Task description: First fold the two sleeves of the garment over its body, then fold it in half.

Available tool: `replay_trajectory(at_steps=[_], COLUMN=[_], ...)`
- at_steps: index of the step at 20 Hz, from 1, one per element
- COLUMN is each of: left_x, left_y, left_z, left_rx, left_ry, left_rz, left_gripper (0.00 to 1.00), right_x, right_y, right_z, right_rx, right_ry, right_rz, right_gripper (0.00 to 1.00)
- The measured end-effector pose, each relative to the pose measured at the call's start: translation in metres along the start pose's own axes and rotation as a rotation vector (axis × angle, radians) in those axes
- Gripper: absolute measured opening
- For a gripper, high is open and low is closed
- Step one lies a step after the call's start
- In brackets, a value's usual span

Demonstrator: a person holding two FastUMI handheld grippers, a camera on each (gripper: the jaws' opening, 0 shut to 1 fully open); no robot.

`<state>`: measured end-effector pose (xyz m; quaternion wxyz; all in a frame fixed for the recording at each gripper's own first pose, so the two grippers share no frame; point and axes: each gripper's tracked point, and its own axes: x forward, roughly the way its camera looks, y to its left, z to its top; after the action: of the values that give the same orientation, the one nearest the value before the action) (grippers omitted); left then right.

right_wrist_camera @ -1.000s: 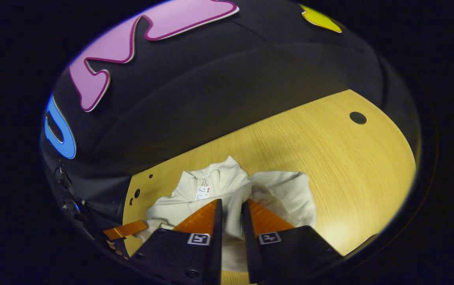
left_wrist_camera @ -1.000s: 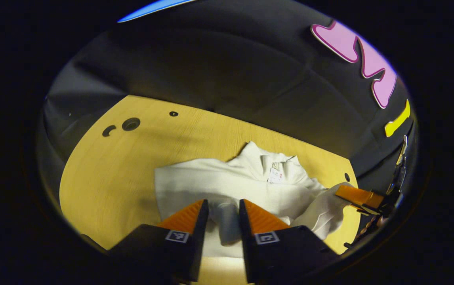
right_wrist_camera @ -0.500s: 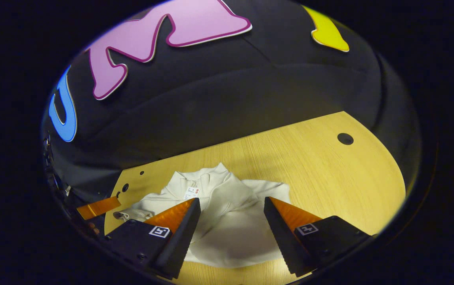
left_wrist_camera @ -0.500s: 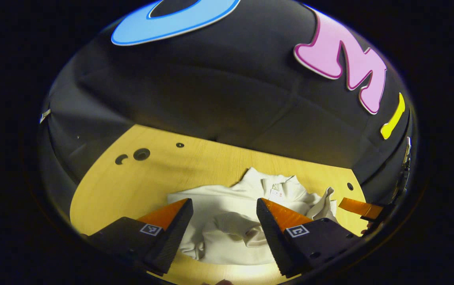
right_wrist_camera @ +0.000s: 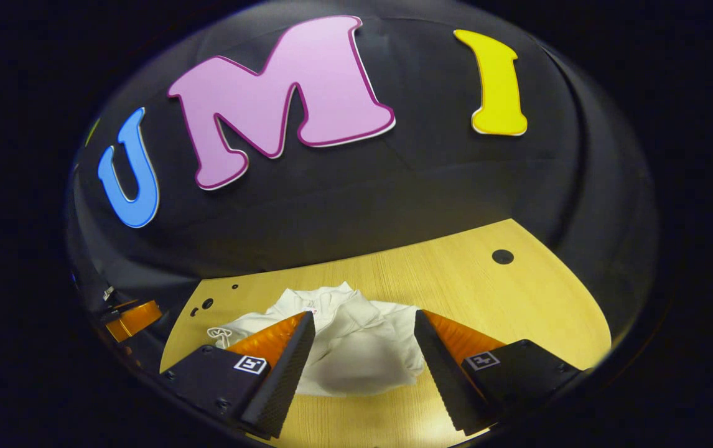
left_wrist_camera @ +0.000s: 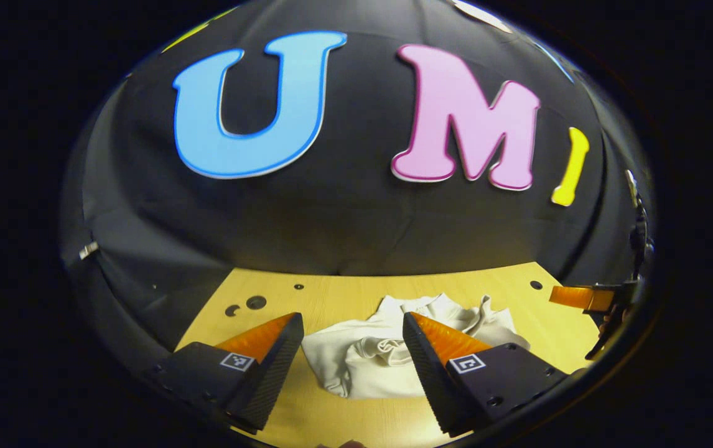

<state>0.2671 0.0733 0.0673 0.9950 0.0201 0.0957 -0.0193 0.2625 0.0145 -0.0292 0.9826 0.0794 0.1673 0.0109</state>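
A cream-white garment (left_wrist_camera: 374, 361) lies folded in a loose bundle on the wooden table (left_wrist_camera: 325, 292), its collar toward the far wall. In the left gripper view my left gripper (left_wrist_camera: 351, 336) stands open above its near edge, touching nothing. The right gripper (left_wrist_camera: 580, 297) shows at the far right edge there. In the right gripper view the garment (right_wrist_camera: 356, 354) lies between and beyond the fingers of my right gripper (right_wrist_camera: 361, 333), which is open and holds nothing. The left gripper (right_wrist_camera: 132, 317) shows at the left edge of that view.
The table has small round holes at its far left (left_wrist_camera: 256, 302) and far right (right_wrist_camera: 503, 256). The black cloth wall rises right behind the table's far edge. Bare wood lies to either side of the garment.
Both grippers let go of the sleeves, opened, and drew back and up from the garment. The sleeves now lie over the body and the views tilt up toward the wall.
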Motion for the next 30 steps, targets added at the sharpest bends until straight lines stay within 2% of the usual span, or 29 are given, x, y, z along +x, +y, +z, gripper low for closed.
replay_trajectory(at_steps=[3, 8, 12, 16, 20, 23, 26, 30], left_x=[-0.067, -0.125, -0.161, -0.194, -0.211, -0.219, -0.222, -0.222], left_y=[-0.016, -0.017, -0.026, -0.028, -0.038, -0.051, -0.054, -0.043], left_z=[0.025, 0.034, 0.018, 0.003, -0.029, -0.043, -0.048, -0.050], left_rx=[-0.019, -0.028, -0.029, -0.063, -0.113, -0.142, -0.165, -0.164], left_ry=[-0.118, -0.204, -0.226, -0.247, -0.203, -0.189, -0.175, -0.174], left_rz=[-0.022, -0.015, -0.042, -0.042, -0.037, -0.045, -0.051, -0.020], left_gripper=[0.98, 0.97, 0.98, 0.98, 0.98, 0.98, 0.98, 0.98], right_x=[-0.069, -0.118, -0.149, -0.187, -0.214, -0.222, -0.226, -0.227], right_y=[0.019, 0.043, 0.056, 0.054, 0.050, 0.048, 0.055, 0.061], right_z=[0.015, 0.007, 0.005, 0.002, -0.010, -0.029, -0.034, -0.041], right_rx=[-0.086, -0.194, -0.190, -0.154, -0.124, -0.131, -0.126, -0.141], right_ry=[-0.084, -0.136, -0.184, -0.229, -0.223, -0.178, -0.162, -0.151], right_rz=[0.040, 0.083, 0.110, 0.100, 0.097, 0.102, 0.128, 0.151], right_gripper=[0.98, 0.98, 0.98, 0.98, 0.98, 0.98, 0.98, 0.98])
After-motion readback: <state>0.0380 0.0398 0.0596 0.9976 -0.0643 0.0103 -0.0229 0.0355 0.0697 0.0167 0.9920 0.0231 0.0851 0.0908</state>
